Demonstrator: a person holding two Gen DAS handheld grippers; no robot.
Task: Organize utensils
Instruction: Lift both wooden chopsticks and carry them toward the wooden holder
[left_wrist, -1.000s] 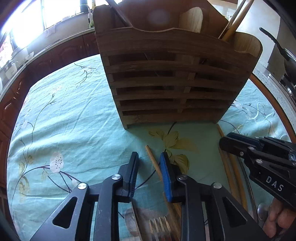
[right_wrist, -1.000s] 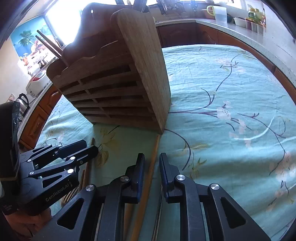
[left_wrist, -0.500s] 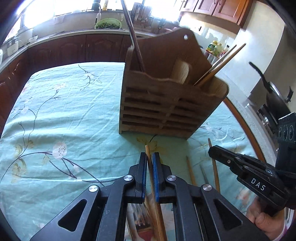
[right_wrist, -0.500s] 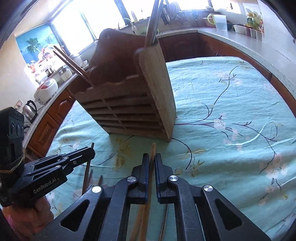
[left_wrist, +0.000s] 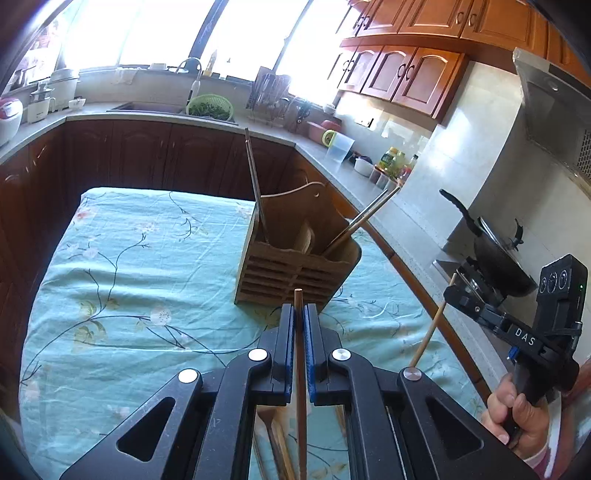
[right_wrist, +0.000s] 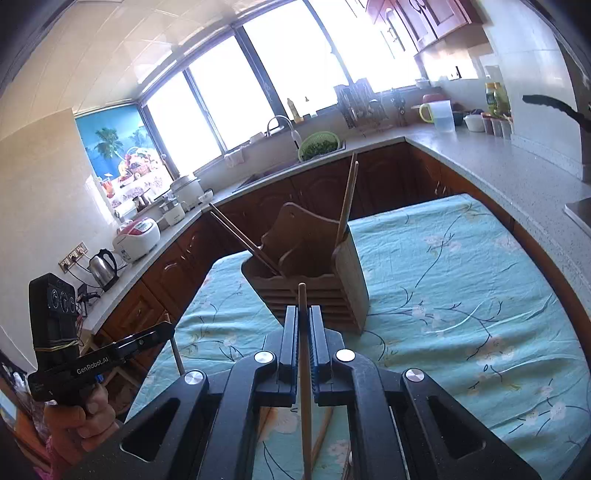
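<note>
My left gripper (left_wrist: 299, 308) is shut on a wooden chopstick (left_wrist: 300, 369) and holds it in the air, tip forward, toward the slatted wooden utensil holder (left_wrist: 295, 273) on the table. My right gripper (right_wrist: 303, 309) is likewise shut on a second chopstick (right_wrist: 304, 369), facing the same holder (right_wrist: 321, 295) from its other side. Each gripper shows in the other's view: the right gripper (left_wrist: 458, 291) with its stick (left_wrist: 432, 328), and the left gripper (right_wrist: 166, 328) with its stick (right_wrist: 176, 354). The holder contains chopsticks (left_wrist: 365, 218) and a wooden spoon (left_wrist: 304, 236).
A teal floral cloth (left_wrist: 129, 295) covers the table. More wooden utensils (left_wrist: 273, 435) lie on it under my grippers. Counters ring the table, with a wok (left_wrist: 495, 258) on the stove at the right, a kettle (right_wrist: 103, 266) and a rice cooker (right_wrist: 136, 238).
Both grippers closed on chopsticks lying on the cloth and lifted them off it. Both have risen and drawn back, so the holder looks smaller and farther away.
</note>
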